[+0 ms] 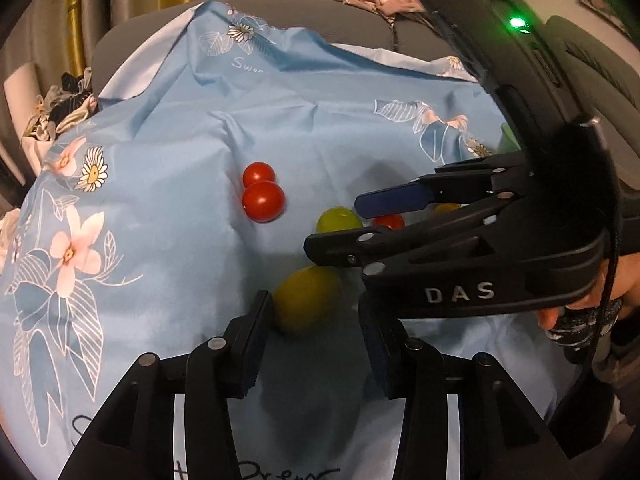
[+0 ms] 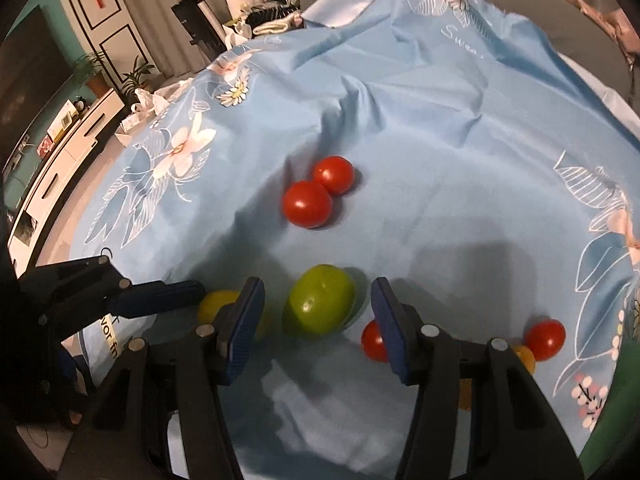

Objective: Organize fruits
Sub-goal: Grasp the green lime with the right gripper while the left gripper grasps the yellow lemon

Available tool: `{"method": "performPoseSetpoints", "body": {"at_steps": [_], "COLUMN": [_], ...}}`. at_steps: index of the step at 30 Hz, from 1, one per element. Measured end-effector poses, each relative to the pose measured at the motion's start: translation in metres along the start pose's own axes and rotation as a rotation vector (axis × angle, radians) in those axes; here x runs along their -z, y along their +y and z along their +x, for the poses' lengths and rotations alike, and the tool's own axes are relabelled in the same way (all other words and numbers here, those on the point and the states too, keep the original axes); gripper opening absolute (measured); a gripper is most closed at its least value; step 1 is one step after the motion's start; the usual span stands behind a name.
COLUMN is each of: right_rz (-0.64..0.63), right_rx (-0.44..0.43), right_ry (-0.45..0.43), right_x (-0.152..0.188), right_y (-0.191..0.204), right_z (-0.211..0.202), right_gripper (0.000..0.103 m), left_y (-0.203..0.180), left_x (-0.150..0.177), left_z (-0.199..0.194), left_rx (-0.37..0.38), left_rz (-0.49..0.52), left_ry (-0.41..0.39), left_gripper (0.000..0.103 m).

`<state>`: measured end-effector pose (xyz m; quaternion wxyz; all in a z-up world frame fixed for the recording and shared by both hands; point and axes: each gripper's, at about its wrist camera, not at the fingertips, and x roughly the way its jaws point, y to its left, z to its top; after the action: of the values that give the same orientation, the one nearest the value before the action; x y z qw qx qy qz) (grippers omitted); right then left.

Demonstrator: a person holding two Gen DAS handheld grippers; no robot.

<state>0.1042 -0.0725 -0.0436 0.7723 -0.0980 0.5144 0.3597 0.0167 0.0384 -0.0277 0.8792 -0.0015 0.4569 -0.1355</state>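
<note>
Small fruits lie on a blue flowered cloth (image 1: 168, 208). In the left wrist view my left gripper (image 1: 314, 316) is open around a yellow-green fruit (image 1: 308, 304). Two red tomatoes (image 1: 262, 194) touch each other further off. My right gripper (image 1: 340, 220) reaches in from the right, open, above a green fruit (image 1: 338, 219) and a red tomato (image 1: 389, 222). In the right wrist view my right gripper (image 2: 318, 304) is open around the green fruit (image 2: 320, 304). A red tomato (image 2: 374, 340) sits by its right finger, a yellow fruit (image 2: 218, 304) by its left. My left gripper's fingertip (image 2: 160, 298) shows at left.
Another red tomato (image 2: 545, 339) and an orange fruit (image 2: 524, 356) lie at the right. A green object (image 1: 507, 140) stands at the cloth's right side. A grey sofa back (image 1: 320, 12) runs behind the cloth. A TV cabinet (image 2: 60, 148) stands at far left.
</note>
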Motion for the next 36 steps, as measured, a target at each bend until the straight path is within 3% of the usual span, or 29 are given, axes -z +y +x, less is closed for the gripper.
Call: {"method": "performPoseSetpoints", "body": {"at_steps": [3, 5, 13, 15, 21, 26, 29, 32, 36], "right_rz": [-0.007, 0.0, 0.023, 0.042, 0.08, 0.11, 0.122, 0.135, 0.151], "right_rx": [0.01, 0.001, 0.004, 0.009, -0.004, 0.0, -0.001, -0.001, 0.008], "right_ry": [0.07, 0.069, 0.019, -0.012, -0.082, -0.082, -0.095, -0.125, -0.155], "right_x": [-0.002, -0.004, 0.004, 0.005, 0.014, 0.02, 0.024, 0.028, 0.038], "right_y": [0.0, -0.001, -0.007, -0.012, -0.023, -0.032, -0.035, -0.038, -0.041], "right_z": [0.013, 0.014, 0.006, -0.002, -0.033, -0.038, -0.042, -0.053, -0.069], "right_gripper": [0.044, 0.041, 0.04, 0.04, 0.04, 0.04, 0.04, 0.04, 0.04], "left_y": [-0.001, -0.001, -0.011, -0.01, -0.01, -0.009, -0.008, -0.006, -0.012], "left_x": [-0.003, -0.005, -0.007, -0.006, -0.003, -0.009, -0.014, -0.02, -0.025], "left_z": [0.003, 0.005, 0.014, 0.022, 0.03, 0.036, 0.031, 0.017, 0.011], "left_rx": [-0.004, -0.009, -0.049, -0.021, -0.007, 0.035, 0.024, 0.043, 0.051], "left_rz": [0.025, 0.032, 0.137, 0.136, 0.118, 0.061, 0.039, 0.003, 0.023], "left_ry": [0.025, 0.036, 0.075, 0.105, 0.086, 0.076, 0.041, -0.016, -0.038], "left_gripper": [0.044, 0.044, 0.041, 0.038, 0.035, 0.035, 0.034, 0.027, 0.027]}}
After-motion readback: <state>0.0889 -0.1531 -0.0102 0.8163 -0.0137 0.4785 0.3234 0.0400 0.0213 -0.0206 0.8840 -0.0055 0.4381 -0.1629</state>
